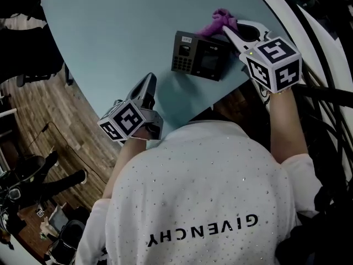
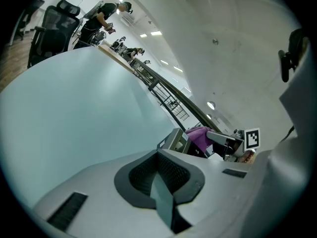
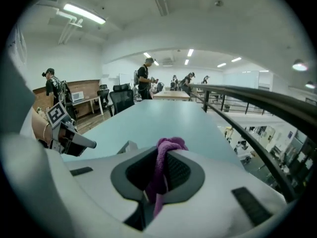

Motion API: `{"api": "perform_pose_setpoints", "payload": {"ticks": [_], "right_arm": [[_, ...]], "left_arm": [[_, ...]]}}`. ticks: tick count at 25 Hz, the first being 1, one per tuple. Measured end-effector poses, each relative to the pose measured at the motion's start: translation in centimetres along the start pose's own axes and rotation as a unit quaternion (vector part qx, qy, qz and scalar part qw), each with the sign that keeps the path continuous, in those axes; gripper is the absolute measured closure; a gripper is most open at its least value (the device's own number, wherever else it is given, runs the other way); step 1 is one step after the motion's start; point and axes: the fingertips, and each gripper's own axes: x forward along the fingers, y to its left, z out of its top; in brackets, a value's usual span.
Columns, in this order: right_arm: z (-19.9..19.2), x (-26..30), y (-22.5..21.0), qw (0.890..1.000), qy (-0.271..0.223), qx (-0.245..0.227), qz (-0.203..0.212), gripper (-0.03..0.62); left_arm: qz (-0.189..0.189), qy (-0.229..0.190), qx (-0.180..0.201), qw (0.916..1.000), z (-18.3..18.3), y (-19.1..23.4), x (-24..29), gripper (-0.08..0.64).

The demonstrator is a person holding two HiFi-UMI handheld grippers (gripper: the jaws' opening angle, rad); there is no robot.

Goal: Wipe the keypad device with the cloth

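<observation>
Right now the right gripper (image 1: 230, 31) has its jaws clamped down on the purple cloth (image 1: 218, 21); in the right gripper view a fold of cloth (image 3: 166, 157) runs down between the pads and bunches up past the tips, with the jaws closed as far as the fabric allows. In the head view the cloth sits at the far edge of the keypad device (image 1: 201, 56), apparently touching its back rim. The device lies flat on the teal table (image 1: 110, 32), close to the table edge nearest the person, with the keypad on its left half and the dark screen to the right. The left gripper (image 1: 150, 83) has its jaws together with nothing between them; the left gripper view shows the pads meeting in a line. It hangs over the table near the same edge, left of the device and clear of it, tips aimed roughly toward it. From the left gripper view, the device (image 2: 174, 140) shows beyond the jaw tips with the cloth (image 2: 199, 135) behind it.
</observation>
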Motion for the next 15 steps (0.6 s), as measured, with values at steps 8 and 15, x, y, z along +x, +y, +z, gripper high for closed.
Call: {"api": "perform_pose_setpoints", "payload": {"ticks": [8, 15], "right_arm": [[8.5, 5.2, 8.8, 0.996, -0.035, -0.084, 0.024, 0.565], [2.0, 9.6, 10.1, 0.984, 0.102, -0.143, -0.029, 0.563]], "left_arm": [[-0.07, 0.004, 0.076, 0.9946, 2.2, 1.3, -4.7, 0.558], [-0.058, 0.011, 0.043, 0.9973, 1.4, 4.7, -7.0, 0.558]]}}
